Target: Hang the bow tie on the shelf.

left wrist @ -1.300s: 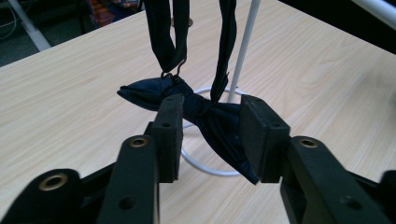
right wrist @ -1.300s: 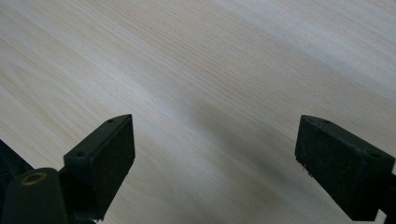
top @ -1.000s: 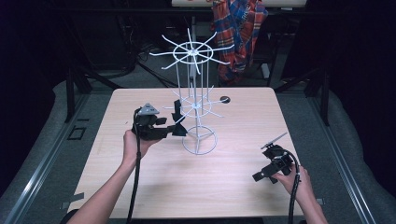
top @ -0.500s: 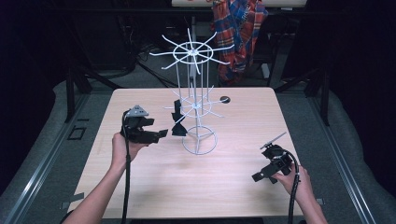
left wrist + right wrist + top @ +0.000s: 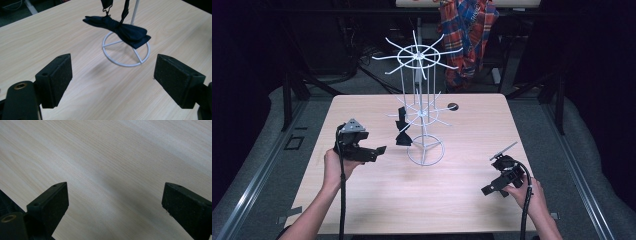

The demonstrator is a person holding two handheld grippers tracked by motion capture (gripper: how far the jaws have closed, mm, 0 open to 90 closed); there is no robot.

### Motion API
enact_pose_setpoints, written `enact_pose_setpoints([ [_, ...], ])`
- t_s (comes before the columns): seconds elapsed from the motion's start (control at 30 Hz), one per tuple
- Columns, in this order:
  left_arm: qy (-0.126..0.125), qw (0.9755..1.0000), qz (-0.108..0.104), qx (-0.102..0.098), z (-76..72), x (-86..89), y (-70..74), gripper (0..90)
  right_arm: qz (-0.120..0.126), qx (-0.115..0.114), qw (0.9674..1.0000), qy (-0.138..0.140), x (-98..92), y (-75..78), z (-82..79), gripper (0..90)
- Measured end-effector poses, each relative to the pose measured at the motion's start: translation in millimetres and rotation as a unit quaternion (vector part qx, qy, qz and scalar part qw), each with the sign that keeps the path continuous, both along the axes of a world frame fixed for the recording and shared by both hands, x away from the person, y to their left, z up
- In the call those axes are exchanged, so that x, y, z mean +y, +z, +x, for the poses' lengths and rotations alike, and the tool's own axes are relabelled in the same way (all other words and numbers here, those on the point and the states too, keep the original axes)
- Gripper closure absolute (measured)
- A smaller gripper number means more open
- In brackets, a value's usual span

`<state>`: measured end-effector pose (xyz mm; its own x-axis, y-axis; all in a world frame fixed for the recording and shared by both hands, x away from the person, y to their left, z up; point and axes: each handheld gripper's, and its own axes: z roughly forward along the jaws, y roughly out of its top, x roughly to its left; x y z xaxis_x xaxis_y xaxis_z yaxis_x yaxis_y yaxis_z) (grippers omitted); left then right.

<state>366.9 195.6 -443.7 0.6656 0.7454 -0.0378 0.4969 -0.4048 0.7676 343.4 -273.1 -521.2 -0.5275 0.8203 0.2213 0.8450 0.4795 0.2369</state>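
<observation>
At the left of the high view, the person's left hand [image 5: 334,167] holds the left gripper [image 5: 379,150] above the pale wooden table [image 5: 362,205], its nose turned toward the middle of the table. Its jaws have just been opening and now stand spread with nothing between them; in the left gripper view the two black pads [image 5: 56,77] frame only bare wood. Just beyond them, apart from the gripper, a dark bow tie [image 5: 403,131] hangs by its strap from a prong on the lower tier of the white wire rack [image 5: 419,112]. In the left gripper view the bow tie [image 5: 120,30] hangs above the rack's round base ring [image 5: 126,51], clear of the tabletop. The rack stands near the middle of the table, toward its far side, with a thin post rising to a second, wider wheel of prongs at the top. Nothing lies between the left gripper and the bow tie. A small dark round spot [image 5: 453,106] sits on the table behind the rack, and farther back, off the table, a red and blue plaid cloth [image 5: 467,35] hangs in the dark. At the right, well apart from the rack, the person's right hand [image 5: 524,190] holds the right gripper [image 5: 492,189] low over the near right part of the table. Its jaws are also spread wide and empty, and the right gripper view shows plain wood grain [image 5: 112,170] between the pads.
</observation>
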Motion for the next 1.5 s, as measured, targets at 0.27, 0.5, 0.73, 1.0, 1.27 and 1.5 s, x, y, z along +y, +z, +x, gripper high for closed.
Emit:
enact_pose_setpoints([
  [0.27,0.018,0.9996,0.014,0.016,-11.6,16.8,-8.0,9.3,0.003,0.001,1.0,0.0,2.0,1.3,-1.4,7.0],
  [0.5,0.037,0.9984,0.028,0.033,-21.4,32.0,-16.3,4.8,0.006,0.001,1.0,-0.001,1.7,0.6,-1.4,7.0],
  [0.73,0.057,0.9956,0.057,0.048,-31.4,43.6,-22.2,2.6,-0.021,-0.001,0.9998,-0.001,-3.7,6.3,-3.0,6.7],
  [1.0,0.068,0.9903,0.089,0.083,-43.4,56.1,-36.8,0.1,-0.026,-0.005,0.9996,-0.007,-1.7,8.1,-3.7,5.6],
  [1.27,0.057,0.9804,0.139,0.128,-51.0,65.8,-56.4,0.1,-0.03,0.005,0.9995,-0.001,-4.3,2.6,-1.0,4.7],
  [1.5,0.049,0.9792,0.138,0.14,-46.5,71.1,-60.2,0.1,-0.035,0.025,0.9989,0.02,-4.2,0.9,-0.7,2.3],
])
